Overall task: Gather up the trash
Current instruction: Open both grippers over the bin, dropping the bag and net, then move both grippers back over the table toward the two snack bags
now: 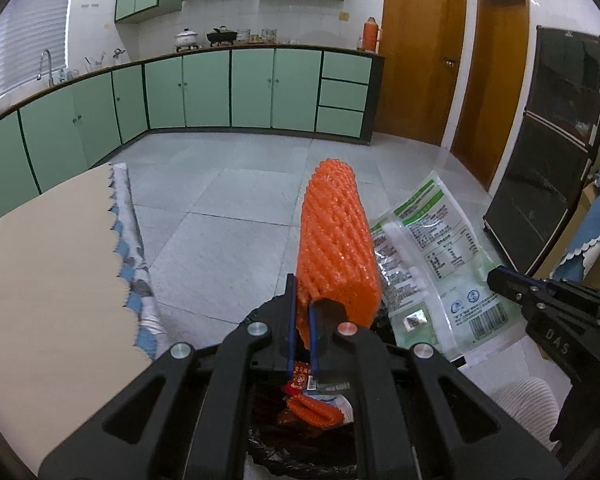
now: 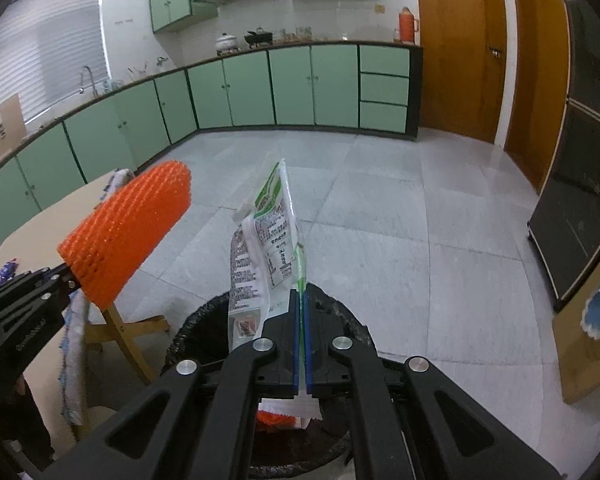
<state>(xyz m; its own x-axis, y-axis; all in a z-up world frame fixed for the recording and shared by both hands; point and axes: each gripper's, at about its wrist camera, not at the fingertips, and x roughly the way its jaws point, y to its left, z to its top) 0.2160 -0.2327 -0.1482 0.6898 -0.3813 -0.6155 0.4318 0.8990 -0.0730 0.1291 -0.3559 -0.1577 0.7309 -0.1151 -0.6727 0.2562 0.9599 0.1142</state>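
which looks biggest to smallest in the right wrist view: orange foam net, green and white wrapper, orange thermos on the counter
1. orange foam net
2. green and white wrapper, near it in size; both sit close to the camera, so unsure
3. orange thermos, far off

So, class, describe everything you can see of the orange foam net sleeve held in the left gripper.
The orange foam net sleeve is a soft tube of bright orange mesh with a bumpy lattice surface, rounded at its far end and open at the near one. The left gripper, shut, pinches the edge of that open end between its blue pads. The sleeve sticks out stiffly along the fingers, in the air above the black-lined bin, beside the plastic bag.
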